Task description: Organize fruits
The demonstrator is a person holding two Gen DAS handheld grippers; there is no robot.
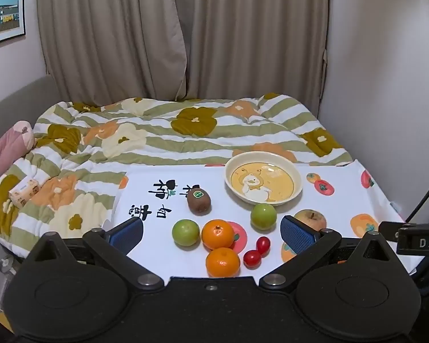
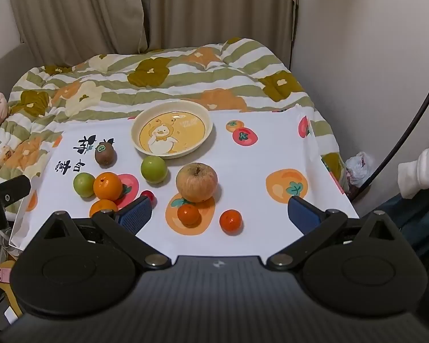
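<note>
A cream plate with a duck picture (image 1: pixel 297 184) (image 2: pixel 207 130) lies empty on a white fruit-print cloth (image 1: pixel 157 245) (image 2: pixel 257 214). Before it lie a kiwi (image 1: pixel 198 200) (image 2: pixel 105 153), two green fruits (image 1: pixel 186 232) (image 1: pixel 263 216) (image 2: pixel 154 169), two oranges (image 1: pixel 218 234) (image 1: pixel 222 262) (image 2: pixel 107 186), two cherry tomatoes (image 1: pixel 263 245) (image 1: pixel 252 258), a large apple (image 1: pixel 311 219) (image 2: pixel 196 182) and two small mandarins (image 2: pixel 188 214) (image 2: pixel 230 221). My left gripper (image 1: pixel 211 233) hangs open above the oranges. My right gripper (image 2: pixel 218 214) hangs open above the mandarins. Neither holds anything.
The cloth lies on a board over a bed with a flowered striped quilt (image 1: pixel 163 134) (image 2: pixel 163 83). A pink pillow (image 1: pixel 8 145) and a tissue pack (image 1: pixel 24 190) lie at the left. Curtains hang behind. A person's white sleeve (image 2: pixel 420 171) is at the right, by a wall.
</note>
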